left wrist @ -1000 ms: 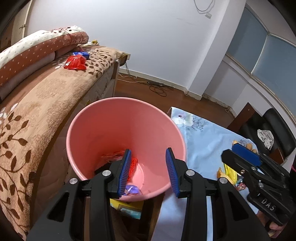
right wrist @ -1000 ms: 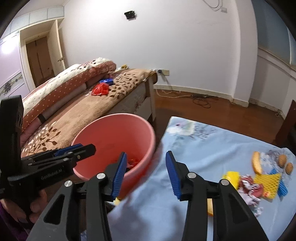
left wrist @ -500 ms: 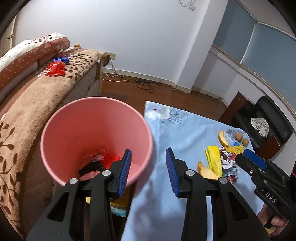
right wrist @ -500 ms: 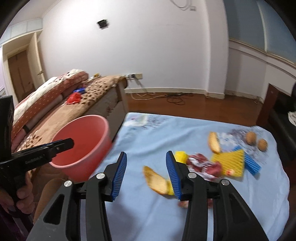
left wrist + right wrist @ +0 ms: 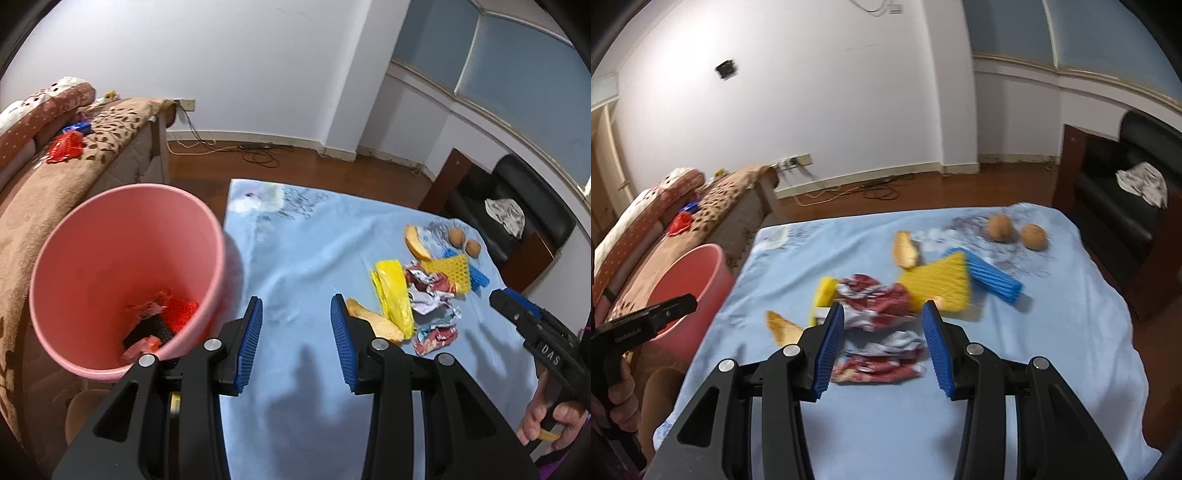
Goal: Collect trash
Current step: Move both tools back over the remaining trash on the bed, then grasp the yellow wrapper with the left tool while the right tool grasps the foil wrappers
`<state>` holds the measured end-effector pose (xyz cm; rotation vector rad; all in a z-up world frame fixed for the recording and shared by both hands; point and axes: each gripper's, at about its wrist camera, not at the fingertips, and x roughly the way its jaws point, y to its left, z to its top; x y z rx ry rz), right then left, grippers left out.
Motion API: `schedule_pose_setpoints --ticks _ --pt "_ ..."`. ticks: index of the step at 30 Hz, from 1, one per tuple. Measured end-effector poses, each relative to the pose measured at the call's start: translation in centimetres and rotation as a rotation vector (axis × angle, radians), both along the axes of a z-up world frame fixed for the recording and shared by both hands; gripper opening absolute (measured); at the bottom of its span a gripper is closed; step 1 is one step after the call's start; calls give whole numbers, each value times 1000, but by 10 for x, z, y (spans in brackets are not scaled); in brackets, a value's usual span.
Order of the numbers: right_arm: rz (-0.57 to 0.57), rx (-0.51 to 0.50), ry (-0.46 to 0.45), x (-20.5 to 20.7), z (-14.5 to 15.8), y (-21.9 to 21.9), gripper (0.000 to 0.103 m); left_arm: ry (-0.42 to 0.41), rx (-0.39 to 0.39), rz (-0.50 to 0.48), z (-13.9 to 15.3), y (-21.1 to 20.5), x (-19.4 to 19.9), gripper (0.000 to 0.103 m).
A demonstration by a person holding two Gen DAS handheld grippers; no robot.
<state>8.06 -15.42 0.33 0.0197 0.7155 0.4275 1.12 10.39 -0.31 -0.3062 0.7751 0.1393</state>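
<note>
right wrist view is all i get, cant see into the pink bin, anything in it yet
Observer: Yes. The bin holds a red mesh, a black piece and a pinkish wrapper at the bottom.
Operator: is the left gripper carrying anything
Observer: No. The left gripper is open and empty, over the cloth beside the bin.
Operator: whats the yellow thing behind my left finger
Observer: A crumpled yellow bag, lying between a peel and the wrappers.
</note>
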Motion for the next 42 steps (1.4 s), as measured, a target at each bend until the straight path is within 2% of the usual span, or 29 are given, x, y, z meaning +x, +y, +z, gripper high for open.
schedule_pose_setpoints --ticks 7,13,22,27,35,36,37,40,42 --pt "-71 11 17 6 -10 -31 44 44 -13 -94 -14 -29 20 39" --pt "-105 26 50 10 -21 -48 44 43 -20 -207 -13 -61 36 39" --pt "-114 35 87 12 -35 -56 44 82 -24 -270 -32 -86 67 39" --pt "-120 47 108 15 -42 -61 45 100 -41 -275 -40 -86 69 39" --pt "-114 62 134 19 -50 -62 45 122 53 -312 -49 -103 79 38" --pt "-113 62 134 19 -50 -62 45 125 55 -316 -51 -104 79 34" --pt "-113 62 135 19 -50 -62 45 131 63 -319 -53 -105 79 23" --pt "-113 66 140 19 -51 -61 45 143 64 -314 -58 -102 79 12" --pt "-107 70 148 20 -52 -61 45 140 49 -307 -56 -98 77 10"
